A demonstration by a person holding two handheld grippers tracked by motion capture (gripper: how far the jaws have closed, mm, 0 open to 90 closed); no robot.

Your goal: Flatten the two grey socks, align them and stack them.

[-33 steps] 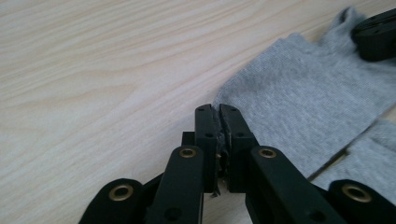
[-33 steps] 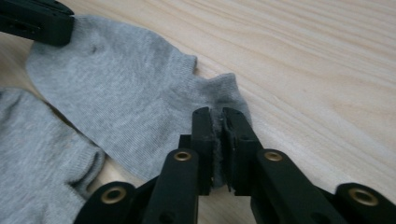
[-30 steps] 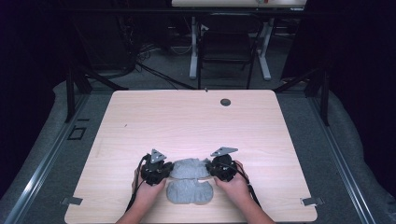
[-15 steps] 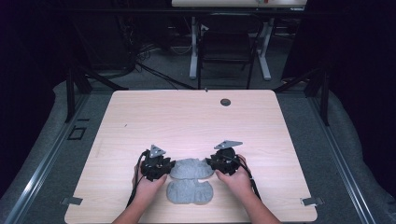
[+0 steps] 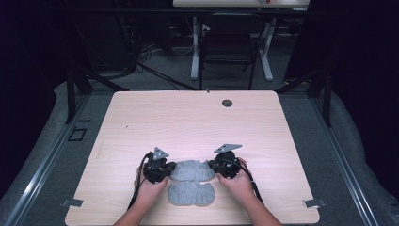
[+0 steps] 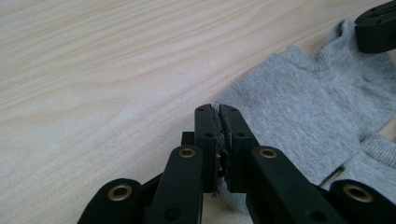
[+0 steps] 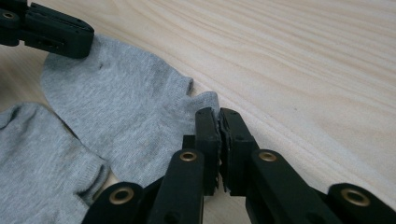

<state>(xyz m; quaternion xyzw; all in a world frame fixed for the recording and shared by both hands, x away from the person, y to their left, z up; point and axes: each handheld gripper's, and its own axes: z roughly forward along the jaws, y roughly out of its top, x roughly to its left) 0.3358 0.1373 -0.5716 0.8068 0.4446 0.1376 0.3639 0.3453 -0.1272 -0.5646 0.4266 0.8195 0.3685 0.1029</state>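
Observation:
Two grey socks lie near the table's front edge, the far sock (image 5: 190,170) just behind the near sock (image 5: 190,194). My left gripper (image 5: 171,170) sits at the far sock's left end. Its jaws have just been closing, and now my left gripper (image 6: 217,109) is shut with the edge of the far sock (image 6: 299,107) pinched between the tips. My right gripper (image 5: 211,167) is at the same sock's right end. Its jaws have also just been closing, and my right gripper (image 7: 218,112) is shut on the cuff of the far sock (image 7: 126,107). The near sock (image 7: 37,158) lies loose.
The light wooden table (image 5: 188,122) has a small dark round hole (image 5: 227,102) near its far edge. Beyond the table stand a chair (image 5: 226,47) and desk legs on a dark floor. Metal brackets (image 5: 313,203) sit at the front corners.
Both hands stay at the ends of the far sock. The right gripper has shifted only slightly. The socks lie about where they were.

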